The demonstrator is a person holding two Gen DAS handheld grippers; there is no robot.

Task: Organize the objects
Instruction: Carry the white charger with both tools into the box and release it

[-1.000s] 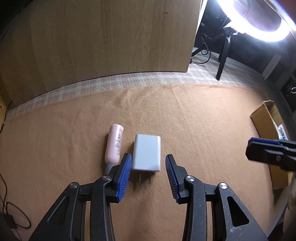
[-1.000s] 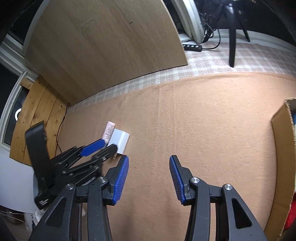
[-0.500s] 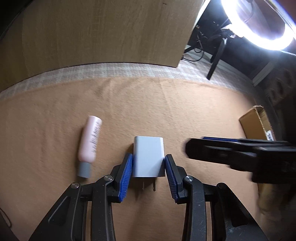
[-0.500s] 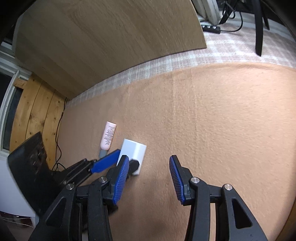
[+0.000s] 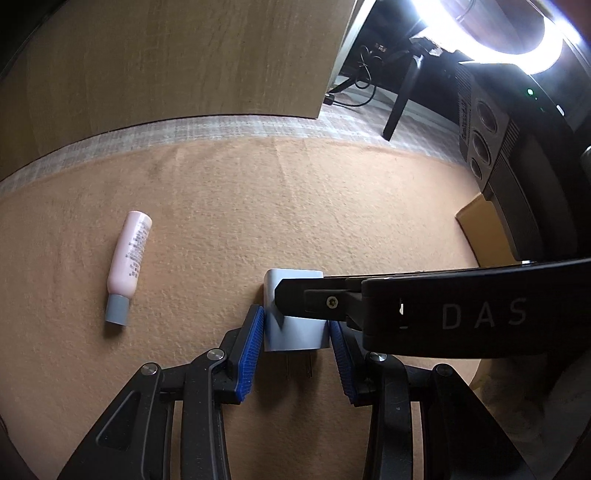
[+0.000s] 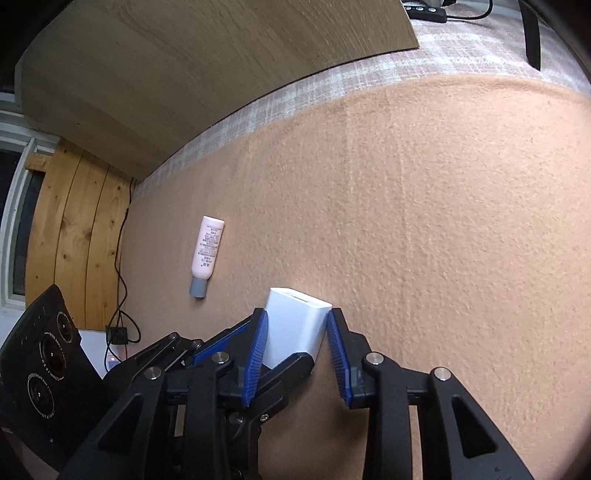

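Observation:
A white plug-in charger block (image 5: 295, 328) sits between the blue pads of my left gripper (image 5: 297, 347), which is shut on it, prongs pointing back toward the camera. My right gripper (image 6: 295, 350) reaches in across it; its two blue pads touch the same charger (image 6: 297, 332) on both sides, shut on it. In the left wrist view the right gripper's black body (image 5: 443, 310) covers the charger's upper right. A pink tube with a grey cap (image 5: 127, 258) lies on the tan mat to the left; it also shows in the right wrist view (image 6: 207, 254).
A tan felt mat (image 5: 295, 203) covers the table. A wooden board (image 5: 166, 62) stands behind it. A cardboard box (image 5: 480, 229) sits at the right edge. A ring light (image 5: 498, 33) and its stand are at the back right. Cables hang at the left (image 6: 120, 266).
My left gripper closed on the charger and carried it right, away from the pink tube. My right gripper swung left and closed its pads around the same charger.

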